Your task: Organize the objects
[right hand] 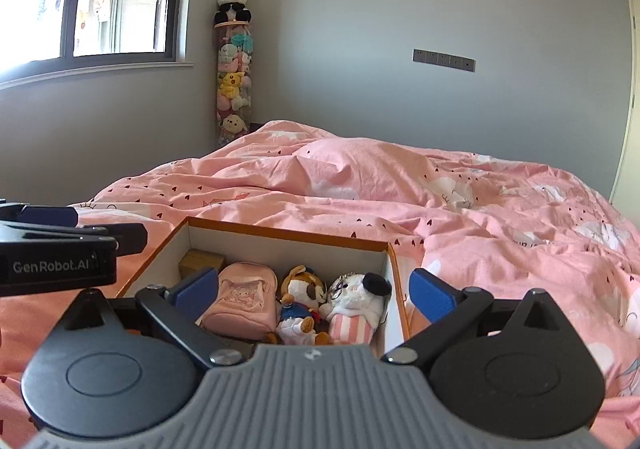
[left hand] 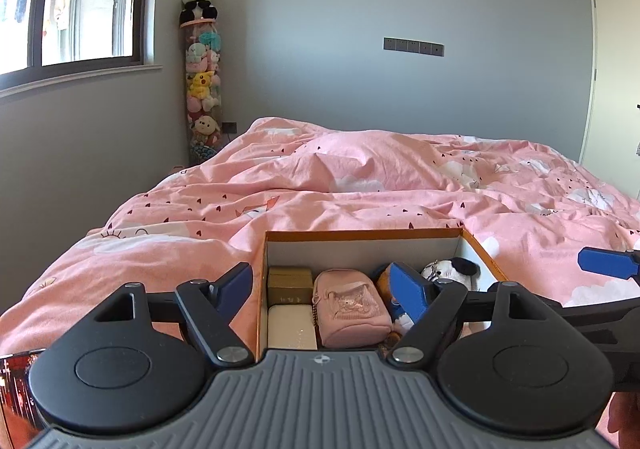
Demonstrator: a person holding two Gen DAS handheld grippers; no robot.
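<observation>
Box of toys on the pink bed, both grippers wide open

Box [left hand: 360,236] with an orange rim and white inside sat on the pink blanket [left hand: 240,209] of the bed. It lay just in front of both grippers and a bit below them.

From left to right in the box there was a gold little box [left hand: 289,279], with a white case [left hand: 290,325] in front of it. Next came a small pink backpack [left hand: 352,307]. After that came a brown and white plush dog [right hand: 301,303] in a blue top. Last came a white plush toy [right hand: 356,303] with a black ear and pink striped pants, by the right wall of the box.

The left gripper [left hand: 326,289] had its blue fingers [left hand: 236,285] spread wide. It held nothing and touched nothing. It pointed forward and a little down at the left half of the box.

The right gripper [right hand: 314,289] was spread wide too, with nothing between its blue fingers [right hand: 430,295]. It pointed forward and a little down at the right half of the box. The two grippers were side by side, near each other.

Far back in the corner stood a tall clear tube [left hand: 203,89] full of soft toys, with a panda [left hand: 198,3] on top.
</observation>
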